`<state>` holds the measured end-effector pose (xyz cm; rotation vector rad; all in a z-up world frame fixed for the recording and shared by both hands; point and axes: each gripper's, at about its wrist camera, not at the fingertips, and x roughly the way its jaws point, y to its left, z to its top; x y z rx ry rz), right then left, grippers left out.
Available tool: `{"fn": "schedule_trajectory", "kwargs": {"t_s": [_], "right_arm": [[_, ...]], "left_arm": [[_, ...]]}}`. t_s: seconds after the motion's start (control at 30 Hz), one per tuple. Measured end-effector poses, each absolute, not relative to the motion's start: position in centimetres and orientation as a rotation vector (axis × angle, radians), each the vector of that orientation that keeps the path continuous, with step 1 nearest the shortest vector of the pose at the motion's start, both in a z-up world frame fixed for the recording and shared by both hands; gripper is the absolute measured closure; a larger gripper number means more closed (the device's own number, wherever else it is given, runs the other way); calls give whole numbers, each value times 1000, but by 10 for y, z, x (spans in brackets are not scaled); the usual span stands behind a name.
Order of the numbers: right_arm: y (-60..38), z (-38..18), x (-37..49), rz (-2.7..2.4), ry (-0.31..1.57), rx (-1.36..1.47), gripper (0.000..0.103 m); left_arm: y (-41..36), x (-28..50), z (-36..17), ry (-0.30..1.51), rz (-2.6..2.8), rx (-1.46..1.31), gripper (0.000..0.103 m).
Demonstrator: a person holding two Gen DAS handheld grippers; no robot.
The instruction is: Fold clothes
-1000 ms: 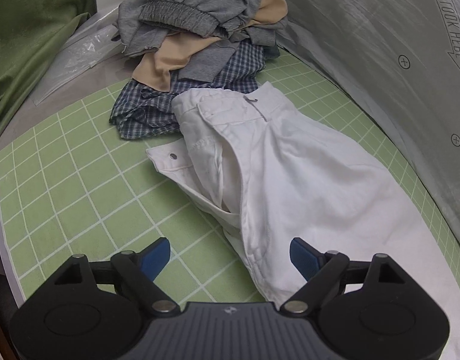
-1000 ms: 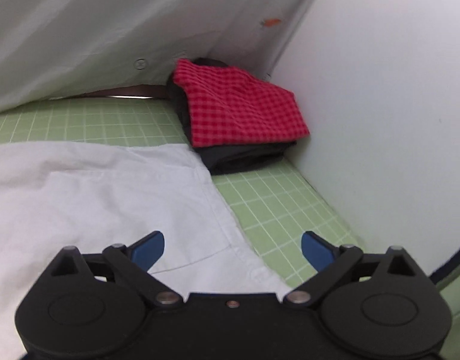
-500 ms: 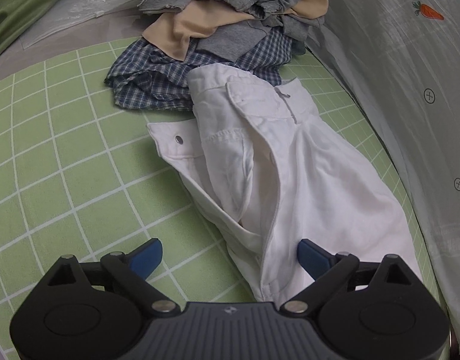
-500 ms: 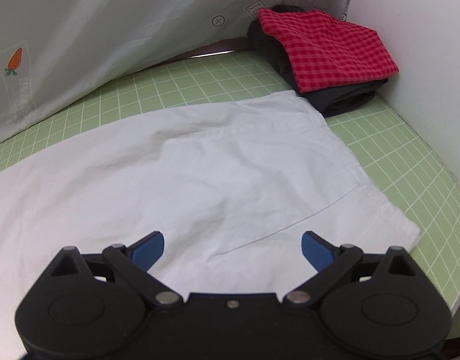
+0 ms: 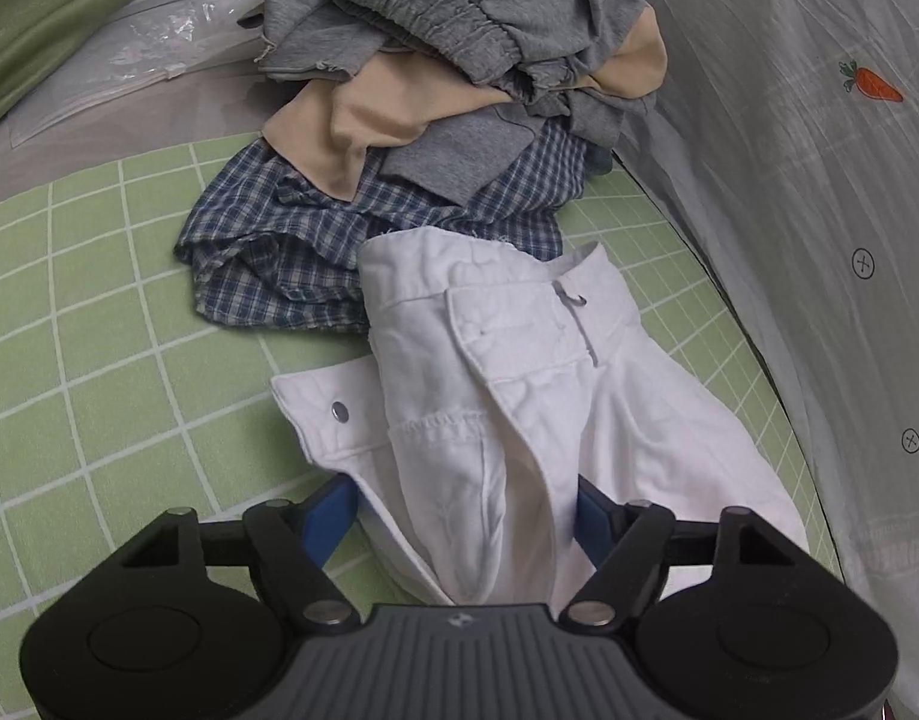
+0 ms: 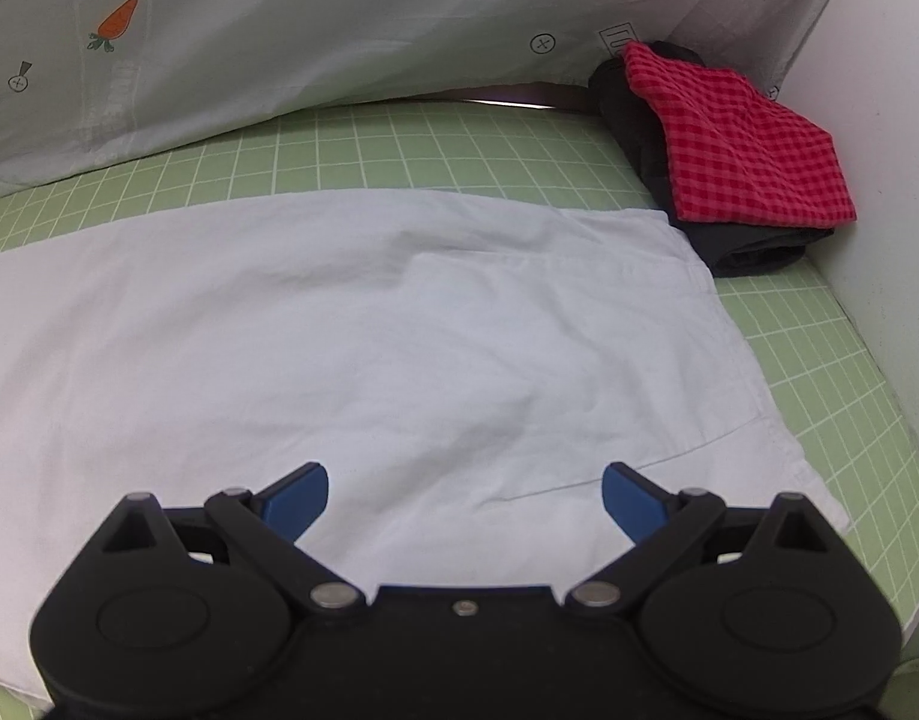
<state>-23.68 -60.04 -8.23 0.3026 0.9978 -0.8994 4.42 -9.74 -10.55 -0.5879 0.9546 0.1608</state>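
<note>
Left wrist view: the left hand-held gripper [image 5: 465,510] is closing astride the white trousers' [image 5: 519,396] fly edge at bottom centre, cloth between its jaws, pads not yet pinching. The trousers run lengthwise toward the right hand-held gripper [image 6: 465,495], which hangs spread over the leg. Beyond the waistband, a heap of clothes [image 5: 435,78] crowds the table [image 5: 99,330].

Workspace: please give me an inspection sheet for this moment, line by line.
Surface: green grid mat.
Job's things: white trousers lying flat on the mat, waist open.
Clutter: unfolded pile beyond the waist; red checked cloth folded on dark garment.
Grippers: left gripper closing around trouser fabric; right gripper open above the trouser leg.
Cables: nothing seen.
Surroundings: carrot-print sheet, white wall.
</note>
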Motion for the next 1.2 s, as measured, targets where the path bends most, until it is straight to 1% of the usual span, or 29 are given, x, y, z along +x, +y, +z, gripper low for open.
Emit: {"fn": "schedule_trajectory", "kwargs": {"t_s": [0.03, 0.07, 0.13, 0.17, 0.23, 0.53, 0.67, 0.83, 0.97, 1.07, 1.2], "right_arm": [[-601, -83, -237, -897, 998, 307, 4], [-602, -83, -236, -895, 996, 312, 5], [-602, -84, -236, -890, 991, 318, 5], [-602, -84, -236, -888, 987, 319, 5], [-602, -84, -238, -884, 978, 320, 5], [-611, -84, -260, -891, 894, 419, 6], [-616, -84, -282, -911, 844, 475, 6], [-623, -88, -321, -947, 810, 540, 6], [-625, -92, -351, -965, 818, 558, 6], [-630, -94, -366, -960, 819, 573, 7], [-641, -94, -373, -948, 812, 589, 6]], "left_arm": [[-98, 46, -105, 957, 160, -583, 50], [-101, 48, -104, 957, 153, -565, 53], [-108, 52, -100, 957, 135, -523, 76], [-112, 52, -97, 951, 134, -498, 79], [-122, 51, -88, 927, 120, -450, 89], [-185, 29, -29, 753, -86, -277, 91], [-228, 10, -11, 733, -203, -202, 92], [-290, -30, -25, 780, -359, -83, 92], [-324, -61, -55, 856, -408, -20, 91], [-335, -75, -74, 900, -384, -14, 91], [-337, -80, -72, 898, -351, 26, 89]]}}
